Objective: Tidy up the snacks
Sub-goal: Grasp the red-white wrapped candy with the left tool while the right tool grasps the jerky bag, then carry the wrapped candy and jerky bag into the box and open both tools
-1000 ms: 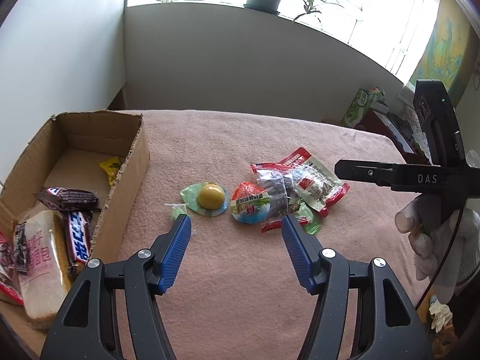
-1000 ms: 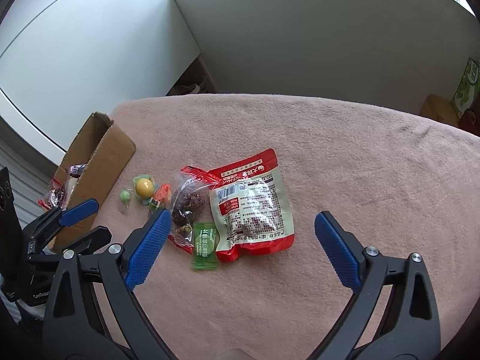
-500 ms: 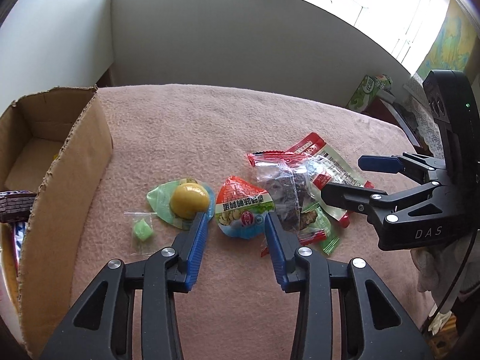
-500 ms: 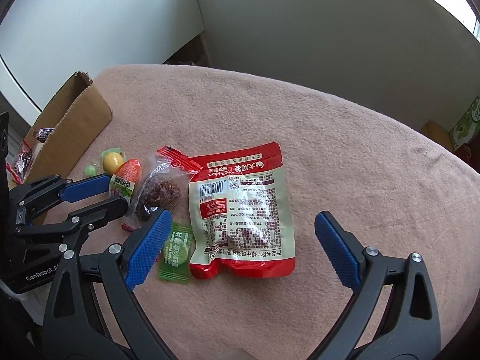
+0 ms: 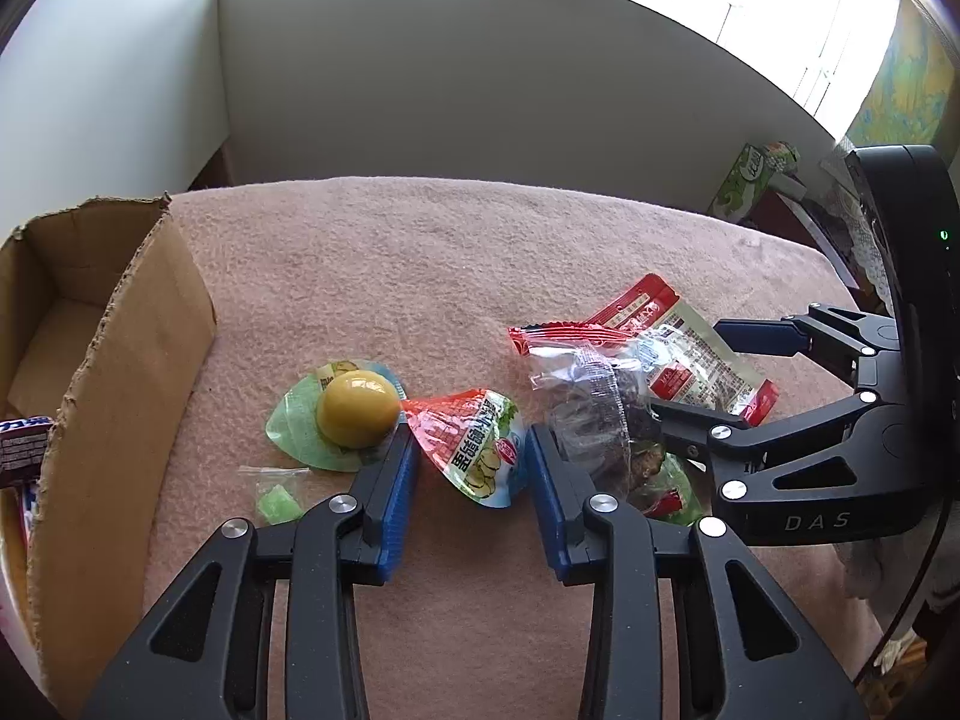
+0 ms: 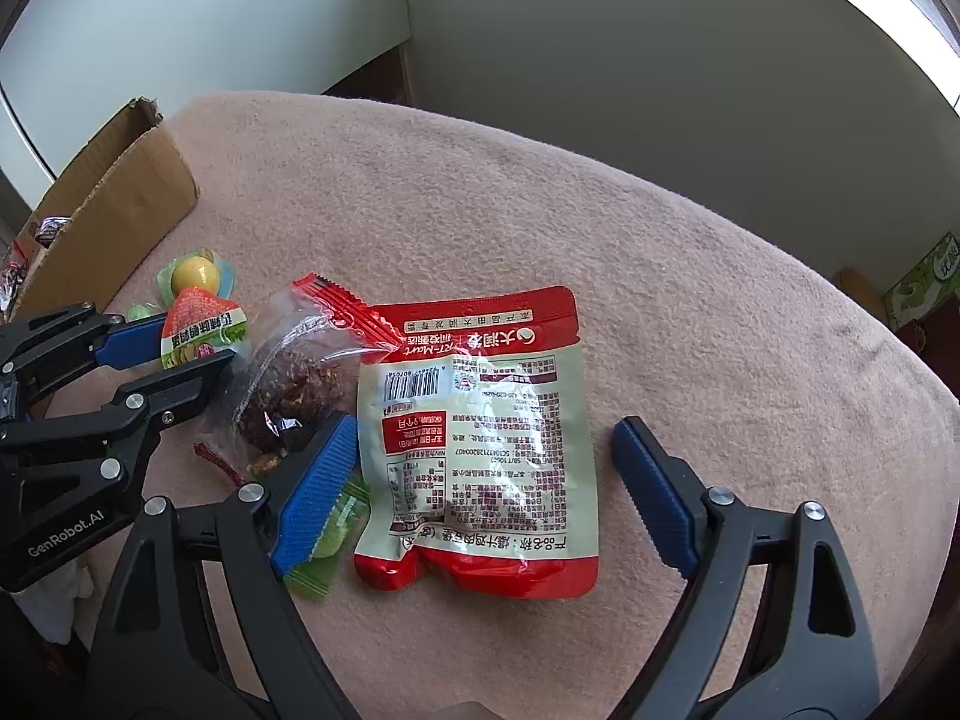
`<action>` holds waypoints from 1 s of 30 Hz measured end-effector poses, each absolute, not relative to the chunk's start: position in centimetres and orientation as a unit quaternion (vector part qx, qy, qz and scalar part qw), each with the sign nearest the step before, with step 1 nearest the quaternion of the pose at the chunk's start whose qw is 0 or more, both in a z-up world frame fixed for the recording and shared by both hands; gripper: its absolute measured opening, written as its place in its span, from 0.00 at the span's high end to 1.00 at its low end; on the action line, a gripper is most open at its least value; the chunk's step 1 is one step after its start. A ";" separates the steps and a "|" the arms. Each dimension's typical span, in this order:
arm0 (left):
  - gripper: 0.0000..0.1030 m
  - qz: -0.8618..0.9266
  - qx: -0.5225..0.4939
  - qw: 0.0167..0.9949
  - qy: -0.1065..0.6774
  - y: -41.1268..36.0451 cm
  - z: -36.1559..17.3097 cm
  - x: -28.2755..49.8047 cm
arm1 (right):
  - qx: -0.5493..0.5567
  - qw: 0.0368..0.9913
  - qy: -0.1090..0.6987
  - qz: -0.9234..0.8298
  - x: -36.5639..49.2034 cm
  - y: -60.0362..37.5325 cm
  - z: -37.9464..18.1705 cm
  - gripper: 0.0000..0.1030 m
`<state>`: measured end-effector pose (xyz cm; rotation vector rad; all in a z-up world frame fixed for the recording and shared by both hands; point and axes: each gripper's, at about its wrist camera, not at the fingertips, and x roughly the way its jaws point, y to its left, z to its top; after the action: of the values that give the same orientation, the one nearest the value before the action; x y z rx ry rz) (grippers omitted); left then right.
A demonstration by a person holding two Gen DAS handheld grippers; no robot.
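Snacks lie on a pink cloth. My left gripper (image 5: 468, 468) is open, its jaws on either side of a small red, white and blue packet (image 5: 474, 450), which also shows in the right wrist view (image 6: 201, 330). Beside it lie a yellow jelly cup (image 5: 354, 408) and a small green candy (image 5: 276, 501). My right gripper (image 6: 486, 480) is open wide around a big red and white pouch (image 6: 480, 438). A clear bag of dark snacks (image 6: 294, 384) and a green candy packet (image 6: 330, 534) lie at its left finger.
An open cardboard box (image 5: 114, 372) with several wrapped bars stands at the left on the cloth-covered table (image 5: 420, 264). A wall runs behind the table. A green carton (image 5: 756, 174) stands off the table's far right.
Both grippers moved forward and down onto the snack pile. The left jaws narrowed from wide open to straddle the small packet. The right gripper came over the big pouch.
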<state>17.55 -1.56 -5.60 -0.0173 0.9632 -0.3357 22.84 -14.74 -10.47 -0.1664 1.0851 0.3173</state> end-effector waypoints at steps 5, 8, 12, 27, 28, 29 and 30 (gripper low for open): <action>0.75 -0.156 -0.002 0.875 0.458 -1.5 -5.7 17.4 | -0.092 0.838 0.514 0.155 22.1 -13.6 -10.3 0.28; 0.75 -0.156 0.003 0.876 0.457 -1.7 -5.7 17.2 | -0.078 0.840 0.512 0.161 21.7 -13.7 -9.8 0.40; 0.75 -0.160 -0.004 0.873 0.460 -1.3 -5.6 16.6 | -0.080 0.842 0.509 0.160 20.7 -14.0 -9.7 0.41; 0.75 -0.184 -0.013 0.880 0.437 -0.8 -2.8 13.0 | -0.031 0.859 0.489 0.151 18.9 -16.7 -7.3 0.41; 0.76 -0.186 -0.014 0.881 0.434 -0.7 -2.5 12.6 | -0.028 0.860 0.486 0.152 18.8 -16.7 -6.8 0.41; 0.75 -0.187 -0.016 0.883 0.431 -0.6 -2.3 12.5 | -0.025 0.861 0.484 0.153 18.6 -16.6 -6.4 0.41; 0.75 -0.187 -0.017 0.884 0.428 -0.4 -2.0 12.3 | -0.023 0.863 0.481 0.154 18.3 -16.5 -6.0 0.41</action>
<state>12.26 -0.44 -2.00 -0.0348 0.8916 -0.3899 18.32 -16.52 -5.98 -0.0491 1.0077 0.3231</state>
